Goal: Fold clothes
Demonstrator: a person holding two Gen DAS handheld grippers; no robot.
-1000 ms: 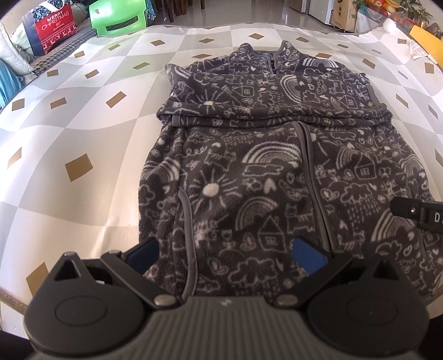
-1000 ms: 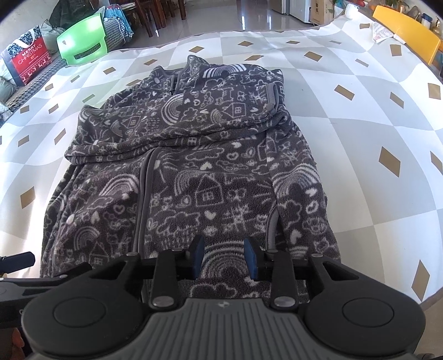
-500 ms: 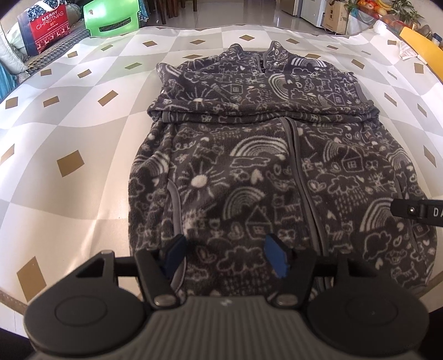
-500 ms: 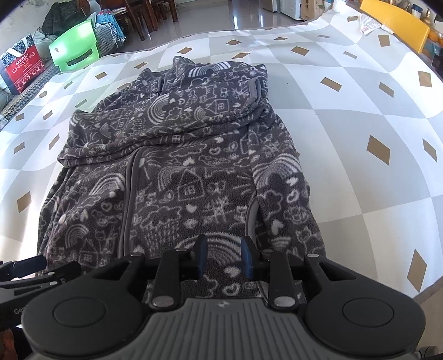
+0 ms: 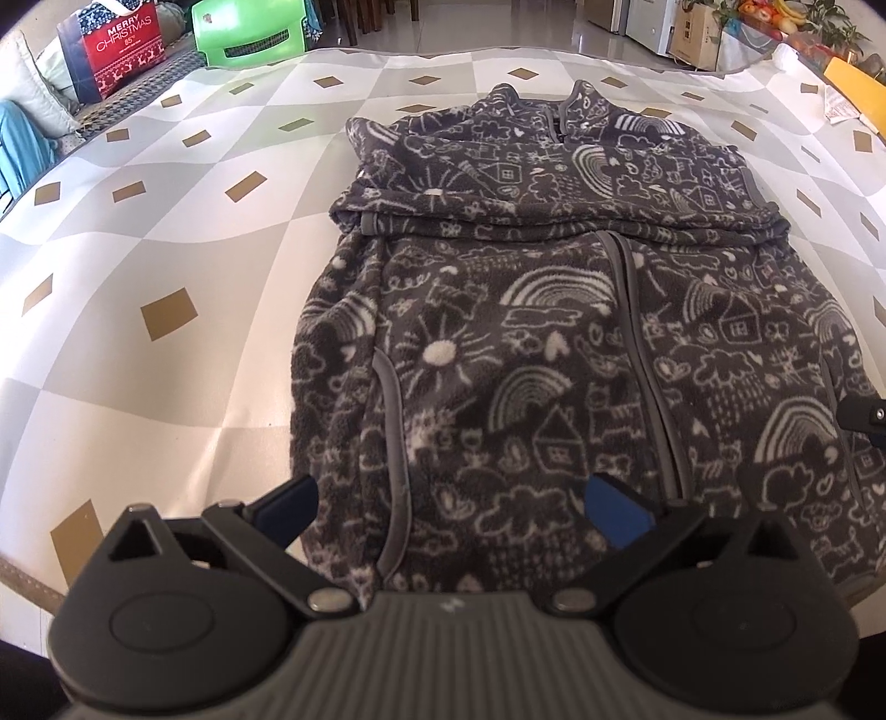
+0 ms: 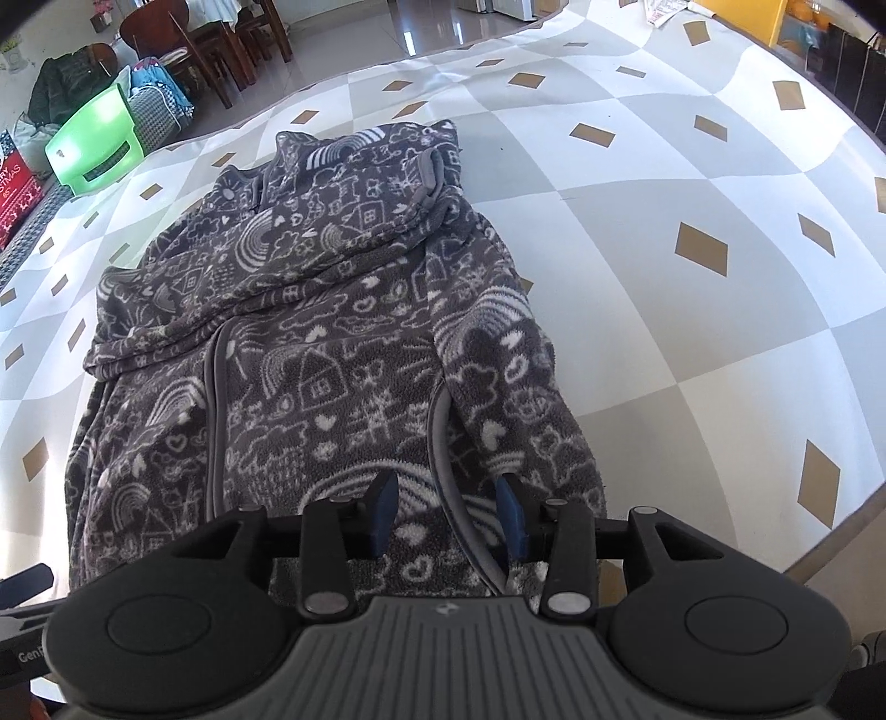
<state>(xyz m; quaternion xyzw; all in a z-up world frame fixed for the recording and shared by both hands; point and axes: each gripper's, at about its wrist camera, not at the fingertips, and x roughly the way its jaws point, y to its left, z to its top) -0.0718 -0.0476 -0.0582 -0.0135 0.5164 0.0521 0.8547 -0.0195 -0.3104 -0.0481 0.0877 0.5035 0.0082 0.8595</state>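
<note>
Jacket: your dark grey fleece jacket (image 5: 554, 343), printed with white rainbows, houses and suns, lies flat on the cloth (image 5: 166, 232), front up, zip (image 5: 642, 354) running from collar to hem. Its sleeves are folded across the chest, making a thick band below the collar. The hem is nearest you, at the near edge of the cloth.

Left gripper: your left gripper (image 5: 451, 507) hangs over the hem on the jacket's left half, tilted steeply down. Its jaws are opening and stand wide, blue pads (image 5: 617, 518) well apart, fleece below them but nothing pinched. The left pad sits at the jacket's side edge, the right one short of the zip.

Right gripper: your right gripper (image 6: 446, 515) is over the hem on the other half, also tilted down. Its jaws are opening from a narrow gap; a grey seam (image 6: 443, 443) and a strip of fleece lie between the pads (image 6: 382, 512). You cannot tell whether the pads touch the fabric, but they do not press it.

Cloth: white and grey checks with gold diamonds, covering the whole surface.

Beyond: a green chair (image 5: 249, 30) and a red Christmas bag (image 5: 113, 47) past the far left edge.
</note>
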